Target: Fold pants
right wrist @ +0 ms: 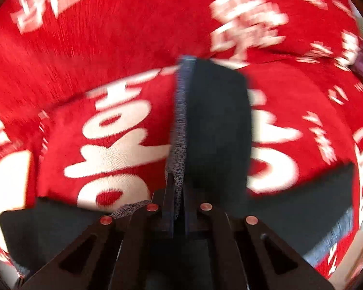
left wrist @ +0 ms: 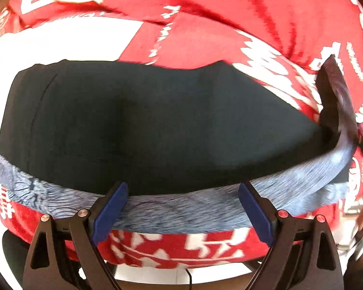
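Right gripper (right wrist: 179,203) clamps the pants (left wrist: 145,120) at their grey waistband (left wrist: 181,207), lifting one end; left gripper (left wrist: 181,207) gapes, empty, near that waistband; pants lie on the red blanket (left wrist: 230,12); folding appears partly done.

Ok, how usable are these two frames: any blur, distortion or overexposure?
Left wrist view: mostly sharp on the pants, motion blur at the lifted right corner, a white patch of the red blanket blown out, strong fisheye bending. Right wrist view: heavy motion blur across the blanket lettering; only the right tongs, shut on the pants' edge, stay fairly sharp.
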`<action>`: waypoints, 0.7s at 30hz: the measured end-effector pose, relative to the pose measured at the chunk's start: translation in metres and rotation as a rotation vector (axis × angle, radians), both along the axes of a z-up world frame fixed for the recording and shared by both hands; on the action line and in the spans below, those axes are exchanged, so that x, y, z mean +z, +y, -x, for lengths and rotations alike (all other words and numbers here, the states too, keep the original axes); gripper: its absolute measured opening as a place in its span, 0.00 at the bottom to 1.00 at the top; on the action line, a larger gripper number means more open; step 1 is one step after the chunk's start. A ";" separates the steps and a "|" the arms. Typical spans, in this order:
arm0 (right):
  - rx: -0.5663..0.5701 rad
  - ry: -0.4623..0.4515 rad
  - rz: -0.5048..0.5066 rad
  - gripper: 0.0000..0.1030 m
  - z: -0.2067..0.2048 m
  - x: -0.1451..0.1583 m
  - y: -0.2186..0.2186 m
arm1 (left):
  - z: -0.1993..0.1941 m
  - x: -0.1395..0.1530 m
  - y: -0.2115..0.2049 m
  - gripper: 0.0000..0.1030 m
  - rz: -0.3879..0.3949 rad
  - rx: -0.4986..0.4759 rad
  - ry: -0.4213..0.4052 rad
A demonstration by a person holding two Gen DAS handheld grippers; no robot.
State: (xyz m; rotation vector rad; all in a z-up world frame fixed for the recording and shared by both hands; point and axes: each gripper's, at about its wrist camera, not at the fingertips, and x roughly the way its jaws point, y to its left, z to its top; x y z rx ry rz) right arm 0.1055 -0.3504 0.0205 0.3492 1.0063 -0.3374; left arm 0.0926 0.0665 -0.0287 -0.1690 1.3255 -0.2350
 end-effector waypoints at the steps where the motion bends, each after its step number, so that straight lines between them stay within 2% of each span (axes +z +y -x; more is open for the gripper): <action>1: -0.025 -0.038 -0.010 0.05 0.027 0.006 -0.004 | 0.001 0.002 -0.005 0.91 0.009 -0.017 -0.002; 4: -0.095 -0.065 -0.027 0.05 0.087 -0.002 -0.015 | 0.001 0.000 -0.041 0.91 -0.001 -0.104 0.003; 7: -0.137 0.017 -0.080 0.06 0.125 -0.046 -0.030 | 0.000 -0.009 -0.072 0.91 -0.023 -0.178 0.022; 9: -0.145 0.022 -0.151 0.15 0.134 -0.065 -0.041 | 0.005 -0.021 -0.086 0.91 -0.079 -0.205 0.044; 10: -0.143 -0.012 -0.162 0.21 0.139 -0.064 -0.045 | 0.007 -0.023 -0.093 0.91 -0.118 -0.218 0.022; 12: -0.116 -0.031 -0.097 0.38 0.142 -0.057 -0.049 | 0.009 -0.023 -0.098 0.94 -0.140 -0.231 0.011; 14: -0.080 -0.064 -0.053 0.82 0.140 -0.050 -0.053 | 0.008 -0.023 -0.098 0.94 -0.140 -0.225 0.016; 16: -0.079 -0.149 -0.041 0.83 0.144 -0.043 -0.065 | 0.006 -0.024 -0.098 0.94 -0.134 -0.216 0.024; 21: -0.176 -0.302 -0.167 0.83 0.160 -0.048 -0.116 | 0.001 -0.028 -0.103 0.97 -0.151 -0.210 0.037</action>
